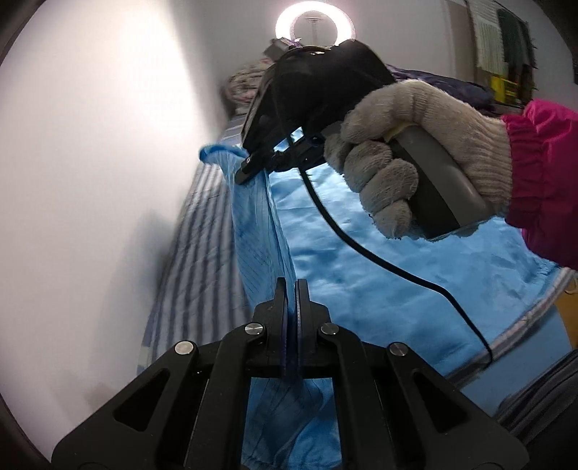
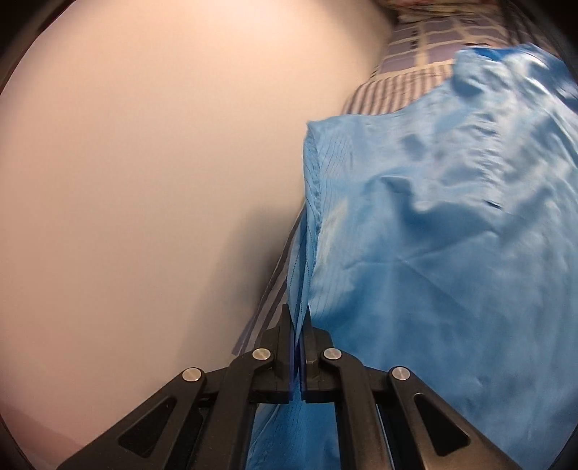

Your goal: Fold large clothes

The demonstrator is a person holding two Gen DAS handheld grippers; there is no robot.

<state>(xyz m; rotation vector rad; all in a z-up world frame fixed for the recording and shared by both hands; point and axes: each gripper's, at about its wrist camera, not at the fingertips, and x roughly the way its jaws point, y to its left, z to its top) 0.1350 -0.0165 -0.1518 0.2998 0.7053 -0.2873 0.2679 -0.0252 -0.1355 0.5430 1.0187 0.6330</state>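
Note:
A large light-blue garment [image 1: 361, 260] lies spread on a striped bed and also fills the right of the right wrist view [image 2: 451, 235]. My left gripper [image 1: 292, 289] is shut on the garment's raised left edge. My right gripper [image 2: 298, 318] is shut on the same edge farther along. In the left wrist view the right gripper [image 1: 253, 166] shows ahead, held by a gloved hand [image 1: 408, 152], pinching the lifted edge. The held edge stands up as a ridge between the two grippers.
A white wall [image 1: 90, 180] runs close along the left of the bed. The striped sheet [image 1: 195, 260] shows between wall and garment. Bedding [image 1: 245, 86] is piled at the far end under a ring light [image 1: 314, 21]. A black cable [image 1: 361, 246] hangs across the garment.

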